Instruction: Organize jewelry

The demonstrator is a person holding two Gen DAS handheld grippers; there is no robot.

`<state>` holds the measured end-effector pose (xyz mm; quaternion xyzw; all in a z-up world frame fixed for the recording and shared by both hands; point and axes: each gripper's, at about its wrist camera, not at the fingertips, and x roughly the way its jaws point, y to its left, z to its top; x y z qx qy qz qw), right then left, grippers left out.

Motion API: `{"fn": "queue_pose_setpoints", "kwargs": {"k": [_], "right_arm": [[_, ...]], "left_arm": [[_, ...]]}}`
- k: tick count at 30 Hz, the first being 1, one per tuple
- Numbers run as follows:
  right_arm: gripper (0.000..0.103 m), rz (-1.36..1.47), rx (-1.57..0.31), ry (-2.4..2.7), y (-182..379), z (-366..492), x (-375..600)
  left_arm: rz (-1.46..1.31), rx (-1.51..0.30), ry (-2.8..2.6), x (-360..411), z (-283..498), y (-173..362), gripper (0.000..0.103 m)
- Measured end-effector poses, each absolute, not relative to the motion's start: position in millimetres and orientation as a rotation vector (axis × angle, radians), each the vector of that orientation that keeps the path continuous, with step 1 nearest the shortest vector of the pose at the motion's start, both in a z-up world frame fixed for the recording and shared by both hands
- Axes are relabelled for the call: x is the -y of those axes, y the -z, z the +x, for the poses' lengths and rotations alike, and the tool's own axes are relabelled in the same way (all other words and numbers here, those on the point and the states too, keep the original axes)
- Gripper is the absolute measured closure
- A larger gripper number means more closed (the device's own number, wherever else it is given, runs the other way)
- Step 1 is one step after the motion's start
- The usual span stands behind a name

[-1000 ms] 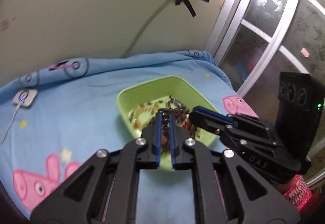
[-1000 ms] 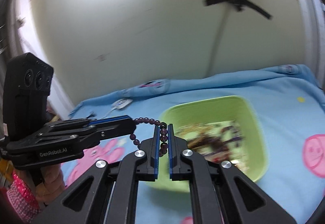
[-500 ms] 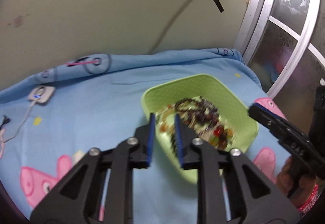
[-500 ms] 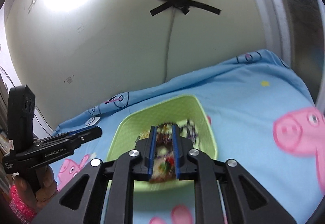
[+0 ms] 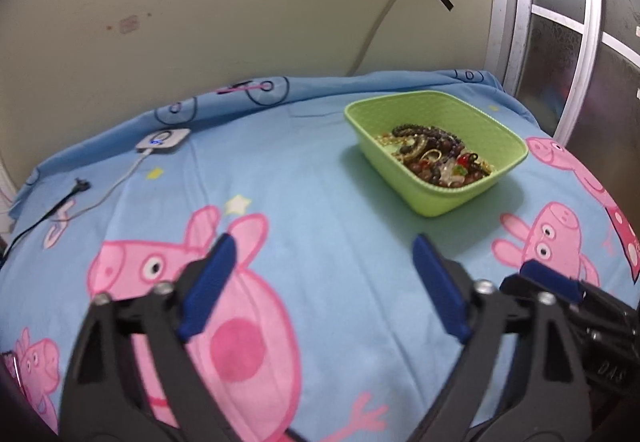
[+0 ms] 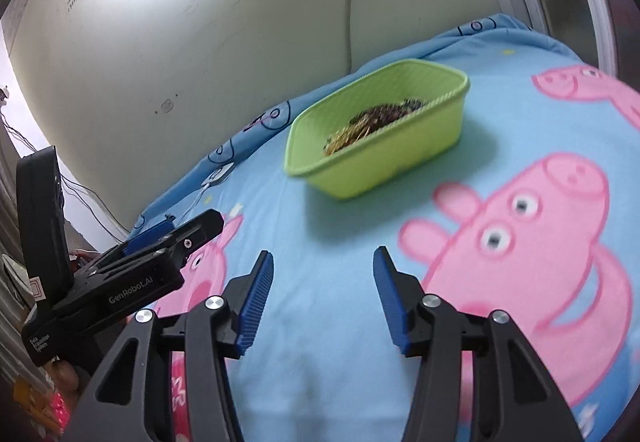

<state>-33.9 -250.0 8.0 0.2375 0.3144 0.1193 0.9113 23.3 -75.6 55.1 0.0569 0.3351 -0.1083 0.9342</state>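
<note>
Left wrist: left gripper (image 5: 320, 284) has just been opening; jaws wide, nothing between them. Jewelry (image 5: 434, 155), beads and gold chains, heaped in green basket (image 5: 440, 201) on blue cartoon sheet (image 5: 320, 181).

Right wrist: right gripper (image 6: 322, 296) has just been opening; jaws apart, empty. No loose pieces visible on sheet; collecting looks finished, heap unsorted.

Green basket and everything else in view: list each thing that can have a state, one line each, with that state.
Green basket: upright on the blue bedsheet, uncovered.
Jewelry: piled in a tangle inside the basket.
Left claw: open, jaws just widened, nothing between them.
Right claw: open, jaws just widened, nothing between them.
White charger puck: flat on the sheet, blue light on, cable attached.
</note>
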Motion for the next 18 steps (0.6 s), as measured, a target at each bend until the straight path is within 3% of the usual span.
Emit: {"fn": "queue_pose_setpoints", "kwargs": {"k": [2,4,18], "right_arm": [[0.059,0.501,-0.632,-0.215,-6.0,-41.5,246.2],[0.053,0.533,-0.593,-0.178,-5.1,-49.8,245.7],[0.053,0.559,-0.603,-0.115,3.0,-48.2,246.4]], "left_arm": [[0.116,-0.672,0.202,70.0,17.2,-54.1,0.006],[0.126,-0.656,0.165,65.3,11.3,-51.8,0.006],[0.175,-0.643,0.077,62.5,2.9,-33.4,0.006]]}}
